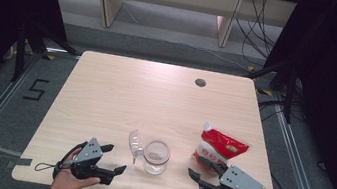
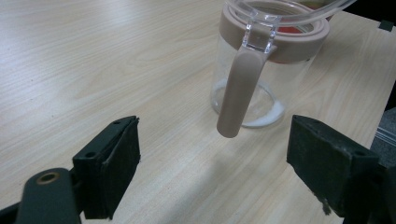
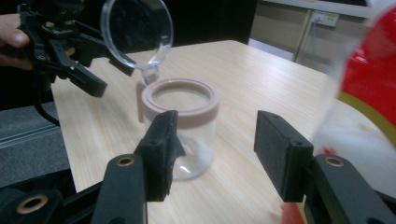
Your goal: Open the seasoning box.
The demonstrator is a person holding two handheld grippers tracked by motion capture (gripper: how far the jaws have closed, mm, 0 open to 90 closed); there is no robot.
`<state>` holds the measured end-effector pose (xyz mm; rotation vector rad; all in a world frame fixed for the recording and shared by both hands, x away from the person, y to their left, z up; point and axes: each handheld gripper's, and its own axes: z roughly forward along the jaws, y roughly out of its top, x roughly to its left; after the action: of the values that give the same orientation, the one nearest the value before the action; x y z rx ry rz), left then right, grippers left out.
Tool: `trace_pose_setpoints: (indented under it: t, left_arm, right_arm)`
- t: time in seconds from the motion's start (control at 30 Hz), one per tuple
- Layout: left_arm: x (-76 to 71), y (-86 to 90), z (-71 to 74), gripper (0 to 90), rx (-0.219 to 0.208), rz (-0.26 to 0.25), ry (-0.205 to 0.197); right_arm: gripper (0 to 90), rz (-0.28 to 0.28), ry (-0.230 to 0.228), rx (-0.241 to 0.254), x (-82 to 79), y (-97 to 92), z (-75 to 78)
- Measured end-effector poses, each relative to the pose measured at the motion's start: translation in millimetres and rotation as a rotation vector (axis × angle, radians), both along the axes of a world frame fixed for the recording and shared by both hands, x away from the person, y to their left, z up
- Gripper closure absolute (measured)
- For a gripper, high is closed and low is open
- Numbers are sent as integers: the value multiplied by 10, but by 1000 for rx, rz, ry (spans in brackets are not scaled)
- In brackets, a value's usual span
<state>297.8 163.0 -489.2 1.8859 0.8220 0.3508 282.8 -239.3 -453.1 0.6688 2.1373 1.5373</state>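
At the table's near edge, the left gripper [image 1: 114, 160] and right gripper [image 1: 197, 179] both hold their jaws wide apart, gripping nothing. Between them stands a clear jar [image 1: 155, 157], its hinged lid [image 1: 135, 142] flipped up, a red bag [image 1: 219, 147] beside it. The pale wooden table [image 1: 156, 97] runs back toward grey floor, cables [image 1: 260, 25] and dark curtains.

Table [image 1: 121, 92]: pale wood grain, dark round grommet [image 1: 200, 82]. Jar [image 3: 181, 135]: clear, dusty-pink collar and clasp, white residue at the bottom; lid [image 3: 137, 30] clear. Bag [image 1: 219, 150]: red and white, yellow band. Both grippers [image 1: 113, 160] [image 1: 201, 172]: black jaws, grey plates. Floor grey, black "5" marking [image 1: 35, 90]
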Motion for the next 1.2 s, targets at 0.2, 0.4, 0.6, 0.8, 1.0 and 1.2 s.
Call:
trace_pose_setpoints:
  t: [0.2,0.4,0.6,0.8,1.0,1.2]
  left_arm:
    - [7,15,11,169,20,-10,-19]
    - [-4,7,9,168,6,7,-6]
    - [-2,7,7,168,5,4,-8]
    - [-3,-8,-1,168,-9,-4,-7]
    - [1,-2,2,168,-1,-7,-6]
    - [-1,-7,-2,168,1,-6,-6]
  right_arm:
    - [454,-33,6,-20,-73,-161,-19]
    - [430,-70,12,-14,-131,-299,-48]
    - [422,-112,12,-25,-175,-417,-70]
    - [403,-139,9,-29,-200,-504,-94]
    - [334,-184,39,-33,-161,-646,-137]
    - [253,-223,32,-24,-88,-734,-170]
